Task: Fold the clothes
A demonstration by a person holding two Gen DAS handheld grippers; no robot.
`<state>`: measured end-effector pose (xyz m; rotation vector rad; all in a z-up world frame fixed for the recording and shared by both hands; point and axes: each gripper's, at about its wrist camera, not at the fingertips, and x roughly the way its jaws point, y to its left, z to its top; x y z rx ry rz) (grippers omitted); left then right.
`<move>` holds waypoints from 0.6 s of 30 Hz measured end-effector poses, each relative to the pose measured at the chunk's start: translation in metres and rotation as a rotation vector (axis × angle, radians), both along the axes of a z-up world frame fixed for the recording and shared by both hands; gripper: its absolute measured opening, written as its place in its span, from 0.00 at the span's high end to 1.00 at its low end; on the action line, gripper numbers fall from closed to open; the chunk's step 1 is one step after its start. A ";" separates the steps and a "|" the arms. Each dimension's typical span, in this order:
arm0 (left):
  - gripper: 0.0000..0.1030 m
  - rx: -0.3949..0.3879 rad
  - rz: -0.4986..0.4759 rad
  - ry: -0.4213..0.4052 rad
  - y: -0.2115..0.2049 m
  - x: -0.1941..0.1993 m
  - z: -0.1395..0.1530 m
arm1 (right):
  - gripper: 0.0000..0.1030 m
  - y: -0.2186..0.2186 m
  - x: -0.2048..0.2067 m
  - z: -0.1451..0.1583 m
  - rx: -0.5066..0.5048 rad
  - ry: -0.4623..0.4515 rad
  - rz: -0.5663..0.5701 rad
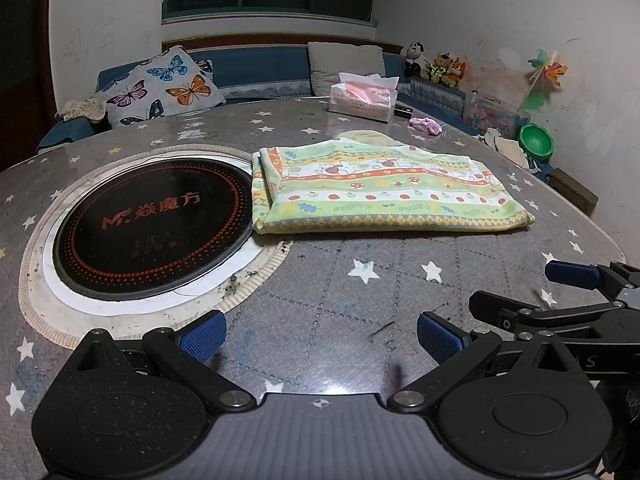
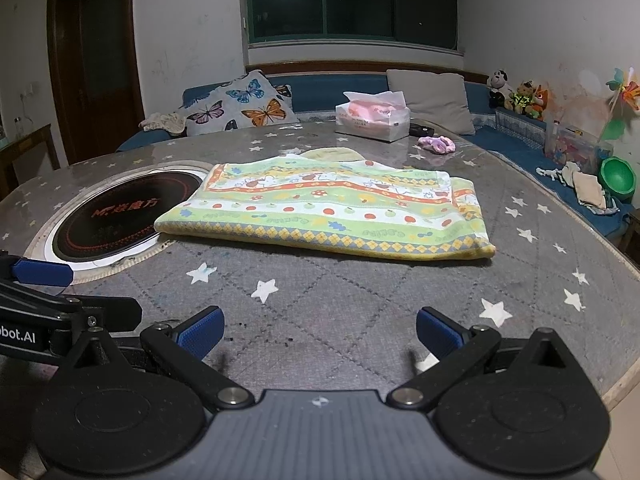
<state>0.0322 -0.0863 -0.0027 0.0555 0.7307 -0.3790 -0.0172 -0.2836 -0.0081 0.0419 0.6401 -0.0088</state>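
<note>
A folded green, orange and white patterned cloth (image 1: 384,192) (image 2: 328,212) lies flat on the grey star-print table (image 1: 340,300) (image 2: 340,304), just right of the black induction cooker. My left gripper (image 1: 322,338) hovers open near the table's front edge, well short of the cloth, with nothing between its blue pads. My right gripper (image 2: 318,336) is open too, empty, in front of the cloth's near edge. The right gripper's fingers (image 1: 572,274) show at the right edge of the left wrist view; the left gripper's fingers (image 2: 40,272) show at the left of the right wrist view.
A round black induction cooker (image 1: 152,228) (image 2: 116,216) is set into the table at left. A tissue box (image 1: 362,96) (image 2: 372,118) and a pink scrunchie (image 1: 426,125) (image 2: 436,145) sit at the far side. Behind stands a blue sofa with a butterfly cushion (image 1: 160,88), toys and a green bowl (image 1: 536,140).
</note>
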 end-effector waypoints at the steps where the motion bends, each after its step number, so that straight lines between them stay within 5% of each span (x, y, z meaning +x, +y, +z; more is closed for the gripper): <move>1: 0.00 0.000 0.000 0.000 0.000 0.000 0.000 | 0.00 0.000 0.000 0.000 -0.001 0.000 0.000; 18: 0.00 0.001 0.004 0.007 0.001 0.001 -0.002 | 0.00 0.001 0.001 -0.002 -0.011 0.007 -0.006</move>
